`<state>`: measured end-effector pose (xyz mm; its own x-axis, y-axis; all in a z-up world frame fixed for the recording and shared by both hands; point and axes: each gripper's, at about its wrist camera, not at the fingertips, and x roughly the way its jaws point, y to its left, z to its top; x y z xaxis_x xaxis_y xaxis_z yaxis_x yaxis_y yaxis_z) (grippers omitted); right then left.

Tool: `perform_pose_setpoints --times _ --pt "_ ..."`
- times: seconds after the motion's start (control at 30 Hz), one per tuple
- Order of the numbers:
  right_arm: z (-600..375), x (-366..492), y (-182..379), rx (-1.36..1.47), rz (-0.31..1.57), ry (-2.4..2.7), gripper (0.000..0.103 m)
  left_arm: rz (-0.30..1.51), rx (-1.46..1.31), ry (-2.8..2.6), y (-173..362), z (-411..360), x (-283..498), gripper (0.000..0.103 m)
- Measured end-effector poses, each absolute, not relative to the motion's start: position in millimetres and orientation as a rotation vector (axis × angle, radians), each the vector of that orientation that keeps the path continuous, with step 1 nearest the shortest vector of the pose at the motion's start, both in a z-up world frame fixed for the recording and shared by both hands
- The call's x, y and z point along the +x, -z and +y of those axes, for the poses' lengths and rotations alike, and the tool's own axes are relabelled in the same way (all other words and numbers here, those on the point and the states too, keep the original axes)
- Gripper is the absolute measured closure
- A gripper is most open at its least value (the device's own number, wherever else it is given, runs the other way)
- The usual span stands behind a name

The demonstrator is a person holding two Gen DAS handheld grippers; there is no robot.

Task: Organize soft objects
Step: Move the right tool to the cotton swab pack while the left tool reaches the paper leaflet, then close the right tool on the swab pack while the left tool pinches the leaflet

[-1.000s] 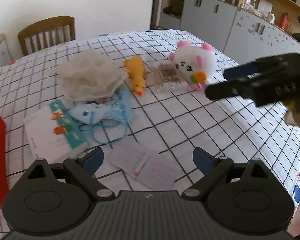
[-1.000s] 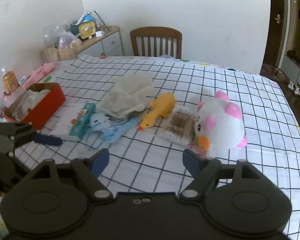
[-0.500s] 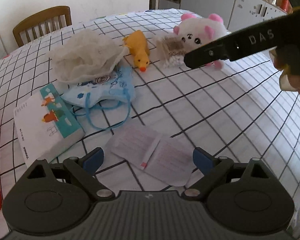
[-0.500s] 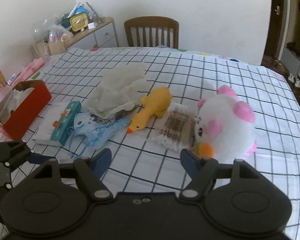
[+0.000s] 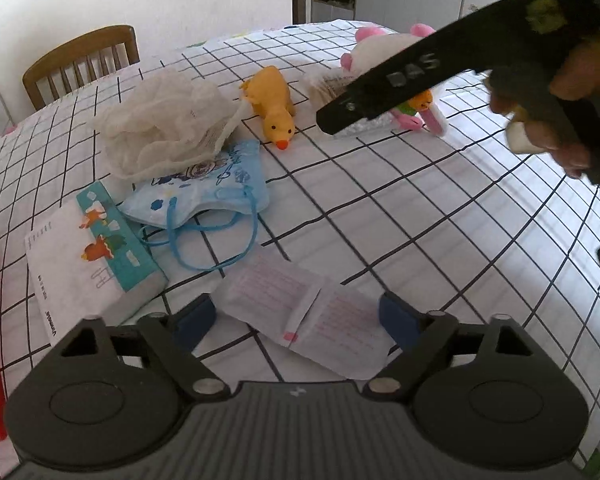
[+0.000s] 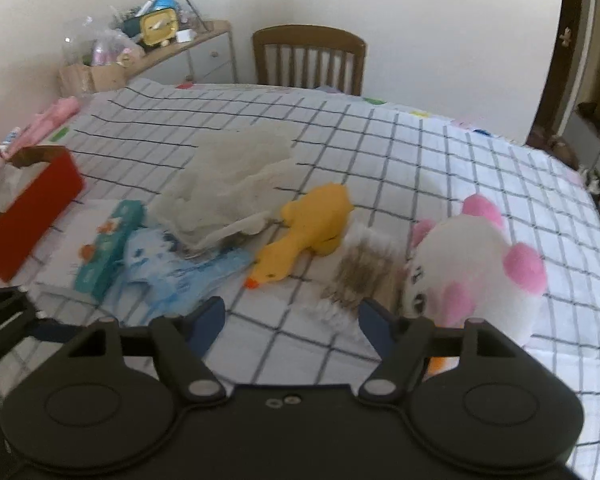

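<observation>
left wrist: low over table [image 5: 440, 208], facing chair [image 5: 80, 60] | right wrist: low, blurred, probably nearer the plush [image 6: 476, 264] | shared: yellow duck [image 5: 274, 106], mesh pile [image 5: 160, 128]

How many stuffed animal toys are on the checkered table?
2. The yellow plush duck lies mid-table beside the white mesh pouf; the white-and-pink round plush animal sits right of it. Others could be hidden.

A crumpled white mesh puff [image 5: 162, 130], yellow duck toy [image 5: 274, 110] and white-pink plush [image 6: 476, 268] lie in a row mid-tablecloth [image 5: 420, 216], the puff overlapping a blue pouch [image 5: 208, 184].
</observation>
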<state>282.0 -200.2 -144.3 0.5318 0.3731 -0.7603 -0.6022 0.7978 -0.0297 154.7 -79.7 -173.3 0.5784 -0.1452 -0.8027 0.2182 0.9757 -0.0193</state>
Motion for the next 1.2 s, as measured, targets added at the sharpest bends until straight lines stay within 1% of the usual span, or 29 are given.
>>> perform_pose_setpoints --times 0.07,0.1,0.17,0.2,0.27,0.33,0.47,0.53,0.6,0.67,0.77,0.8,1.2 --pt "-199 288 148 -0.309 0.829 -0.567 0.030 0.926 0.086 0.214 172 -82 154 0.028" --pt "-198 290 150 -0.314 0.831 -0.555 0.030 0.923 0.086 0.215 171 -83 154 0.031" --pt "-195 292 155 -0.339 0.827 -0.535 0.031 0.919 0.088 0.221 170 -84 155 0.043" --pt "-193 293 157 -0.352 0.827 -0.522 0.033 0.918 0.090 0.227 169 -85 155 0.046" --pt "-190 295 162 -0.365 0.833 -0.503 0.036 0.917 0.092 0.234 168 -86 155 0.057" --pt "-186 297 168 -0.377 0.841 -0.479 0.038 0.918 0.083 0.236 167 -86 155 0.063" --pt "-178 296 174 -0.439 0.820 -0.460 0.045 0.917 0.068 0.234 167 -84 156 0.070" --pt "-175 295 175 -0.458 0.803 -0.455 0.051 0.916 0.058 0.232 166 -83 157 0.071" --pt "-173 294 176 -0.469 0.787 -0.457 0.061 0.916 0.052 0.229 166 -83 157 0.072" --pt "-173 293 175 -0.468 0.774 -0.459 0.068 0.914 0.049 0.225 165 -82 157 0.074" --pt "-177 292 171 -0.453 0.757 -0.469 0.074 0.914 0.025 0.218 164 -80 157 0.077" --pt "-179 289 170 -0.450 0.750 -0.475 0.080 0.915 0.019 0.217 164 -79 158 0.077" --pt "-200 267 142 -0.344 0.731 -0.547 0.081 0.913 -0.014 0.201 161 -73 158 0.084"
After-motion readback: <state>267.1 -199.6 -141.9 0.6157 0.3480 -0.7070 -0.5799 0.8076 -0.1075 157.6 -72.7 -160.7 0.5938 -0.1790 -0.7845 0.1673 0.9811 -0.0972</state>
